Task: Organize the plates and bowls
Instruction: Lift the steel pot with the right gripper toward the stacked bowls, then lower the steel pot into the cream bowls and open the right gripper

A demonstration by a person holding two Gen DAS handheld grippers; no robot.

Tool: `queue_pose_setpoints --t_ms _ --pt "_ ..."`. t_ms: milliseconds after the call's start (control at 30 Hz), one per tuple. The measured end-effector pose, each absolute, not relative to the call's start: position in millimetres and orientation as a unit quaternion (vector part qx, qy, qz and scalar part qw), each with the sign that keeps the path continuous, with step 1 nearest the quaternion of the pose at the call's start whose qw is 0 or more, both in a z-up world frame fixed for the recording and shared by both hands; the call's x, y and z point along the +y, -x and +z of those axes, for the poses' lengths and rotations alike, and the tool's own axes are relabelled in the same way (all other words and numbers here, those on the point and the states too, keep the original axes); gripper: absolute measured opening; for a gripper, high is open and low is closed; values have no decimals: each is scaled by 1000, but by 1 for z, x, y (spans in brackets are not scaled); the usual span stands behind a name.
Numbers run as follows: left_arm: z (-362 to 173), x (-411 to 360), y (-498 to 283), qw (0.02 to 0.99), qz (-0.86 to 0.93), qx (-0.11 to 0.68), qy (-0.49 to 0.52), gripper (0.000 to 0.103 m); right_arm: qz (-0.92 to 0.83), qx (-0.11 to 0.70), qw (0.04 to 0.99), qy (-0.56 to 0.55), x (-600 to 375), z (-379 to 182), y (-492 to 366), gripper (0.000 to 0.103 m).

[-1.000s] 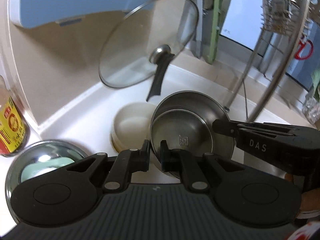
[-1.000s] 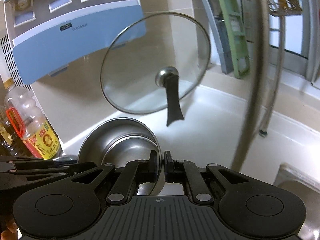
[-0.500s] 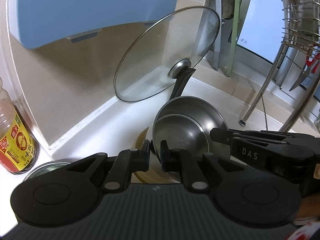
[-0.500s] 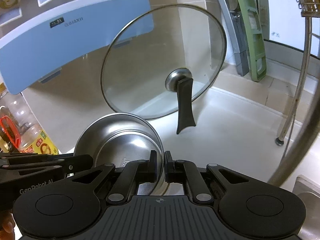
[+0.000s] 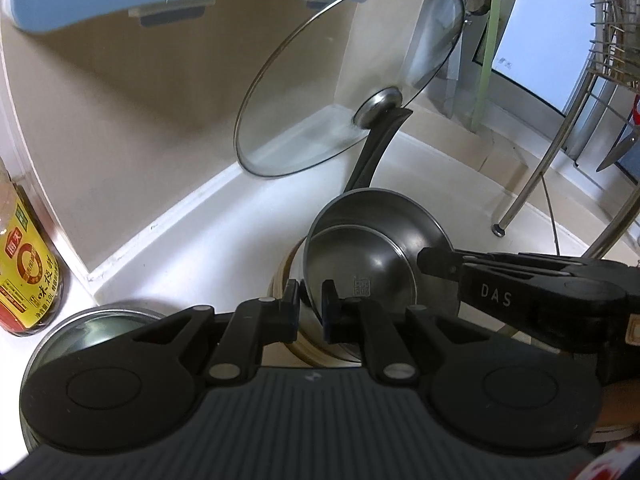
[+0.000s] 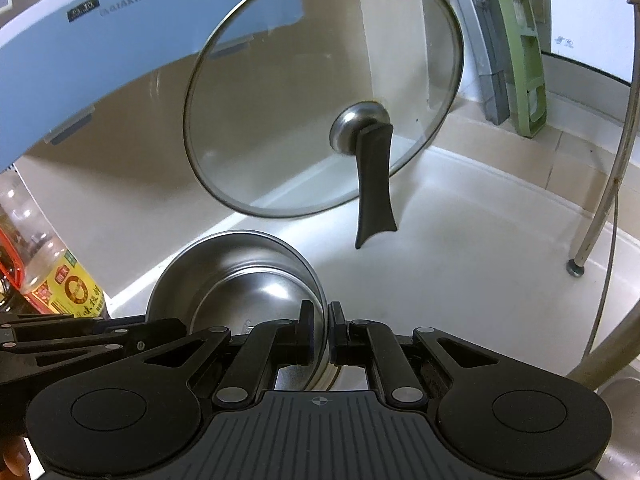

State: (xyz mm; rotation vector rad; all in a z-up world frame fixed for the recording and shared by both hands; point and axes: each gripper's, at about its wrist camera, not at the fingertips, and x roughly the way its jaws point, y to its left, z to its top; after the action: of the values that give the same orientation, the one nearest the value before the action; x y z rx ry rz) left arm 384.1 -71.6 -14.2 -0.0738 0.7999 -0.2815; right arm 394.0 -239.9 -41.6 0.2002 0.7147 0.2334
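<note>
The left gripper (image 5: 311, 300) is clamped on the near rim of a steel bowl (image 5: 380, 252), and the right gripper (image 6: 319, 330) pinches the same bowl's rim from the other side; both jaws are nearly closed with only the thin metal edge between them. The bowl is held tilted on edge, and a second, smaller steel bowl (image 5: 360, 276) sits nested against its inside, so two steel bowls are carried together. Directly beneath them stands one cream bowl (image 5: 282, 280) on the white countertop (image 5: 224, 232), mostly hidden by the steel ones. One more steel dish (image 5: 100, 322) lies at the left, partly behind the gripper body.

The counter meets a beige wall, with a pale blue appliance (image 6: 80, 52) hanging above. One glass pot lid (image 6: 320, 92) with a black handle leans against the wall, just behind the bowls. A green board (image 6: 516, 40) stands in the corner, a metal rack leg (image 5: 532, 176) rises at the right, and one yellow-labelled bottle (image 5: 28, 264) stands at the left.
</note>
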Motion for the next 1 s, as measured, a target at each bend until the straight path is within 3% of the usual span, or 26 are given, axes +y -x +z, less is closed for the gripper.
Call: queue_pose_setpoints --t_ms 1000 --pt "-21 -72 -388 910 -139 390 29 13 108 367 917 -112 -244 -55 -401 7"
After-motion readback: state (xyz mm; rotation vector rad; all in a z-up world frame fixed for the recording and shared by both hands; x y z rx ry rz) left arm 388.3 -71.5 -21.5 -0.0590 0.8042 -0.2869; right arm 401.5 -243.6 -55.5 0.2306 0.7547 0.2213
